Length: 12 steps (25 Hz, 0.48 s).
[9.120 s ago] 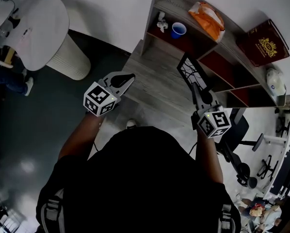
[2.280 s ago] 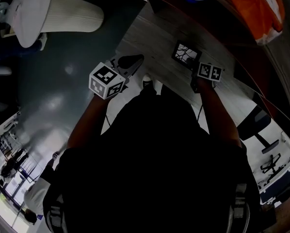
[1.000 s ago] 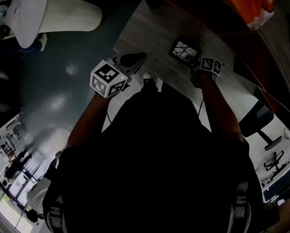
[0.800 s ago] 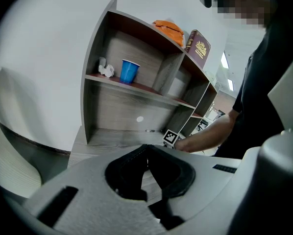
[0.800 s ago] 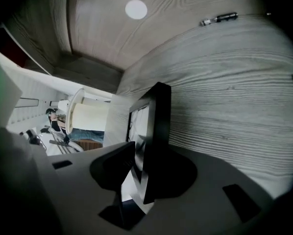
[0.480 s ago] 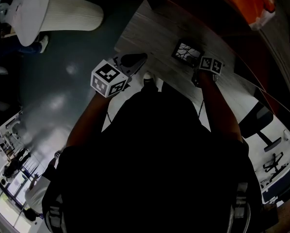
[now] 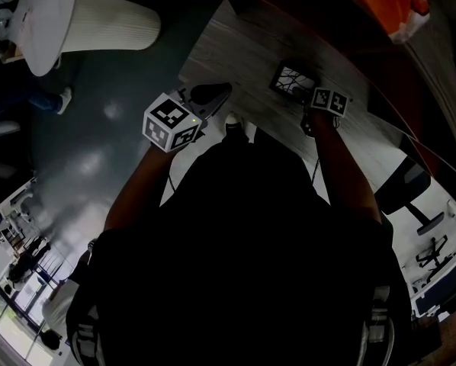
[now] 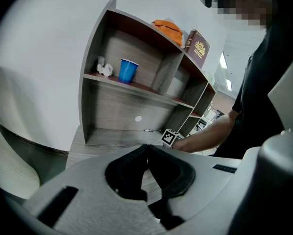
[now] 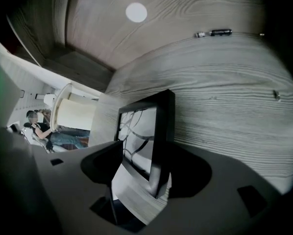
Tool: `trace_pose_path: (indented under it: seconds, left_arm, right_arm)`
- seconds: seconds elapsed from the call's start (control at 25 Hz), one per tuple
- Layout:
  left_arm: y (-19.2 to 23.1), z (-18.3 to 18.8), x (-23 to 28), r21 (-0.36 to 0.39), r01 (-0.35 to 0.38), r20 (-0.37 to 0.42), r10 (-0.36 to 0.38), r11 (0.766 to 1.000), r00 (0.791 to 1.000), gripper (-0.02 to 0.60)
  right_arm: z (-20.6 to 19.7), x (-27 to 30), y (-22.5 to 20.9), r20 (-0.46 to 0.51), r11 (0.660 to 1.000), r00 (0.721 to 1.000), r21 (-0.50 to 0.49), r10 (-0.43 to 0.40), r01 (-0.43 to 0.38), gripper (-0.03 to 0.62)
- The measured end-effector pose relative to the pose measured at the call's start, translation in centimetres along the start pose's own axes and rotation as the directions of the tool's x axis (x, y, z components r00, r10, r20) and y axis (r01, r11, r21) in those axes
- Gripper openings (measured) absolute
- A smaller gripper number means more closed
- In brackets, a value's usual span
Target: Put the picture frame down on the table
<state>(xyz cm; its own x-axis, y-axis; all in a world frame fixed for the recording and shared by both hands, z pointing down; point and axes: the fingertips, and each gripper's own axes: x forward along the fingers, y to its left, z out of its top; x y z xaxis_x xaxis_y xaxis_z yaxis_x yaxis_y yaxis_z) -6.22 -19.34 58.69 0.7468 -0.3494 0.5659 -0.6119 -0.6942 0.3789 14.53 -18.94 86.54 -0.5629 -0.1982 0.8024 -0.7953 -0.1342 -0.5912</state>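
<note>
Right gripper view puts the black rectangular picture frame with its white branching print [image 9: 145, 131] at lower centre, between the jaws of the right gripper [image 9: 151, 163], which have just been opening and now stand spread, pads off it; we judge it set on the grey wood-grain table [image 9: 225, 82] and released, while the left gripper [image 8: 147, 152], jaws pressed together on nothing, idles

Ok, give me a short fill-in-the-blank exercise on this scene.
The cup on the shelf is ___.
The frame has a ___ border.
The left gripper holds ___.
The bag on top of the shelf is ___.
Missing words: blue; black; nothing; orange.
</note>
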Motion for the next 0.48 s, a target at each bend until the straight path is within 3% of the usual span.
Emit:
trace_pose_path:
  seconds: [0.48]
  left_arm:
    - [-0.2,-0.1,0.0,0.012,0.017,-0.007,-0.017,1.0,1.0,0.017]
  right_arm:
    - [1.1,-1.6,-1.5,0.072,0.999,0.996,-0.002,-0.054,0.054,0.318]
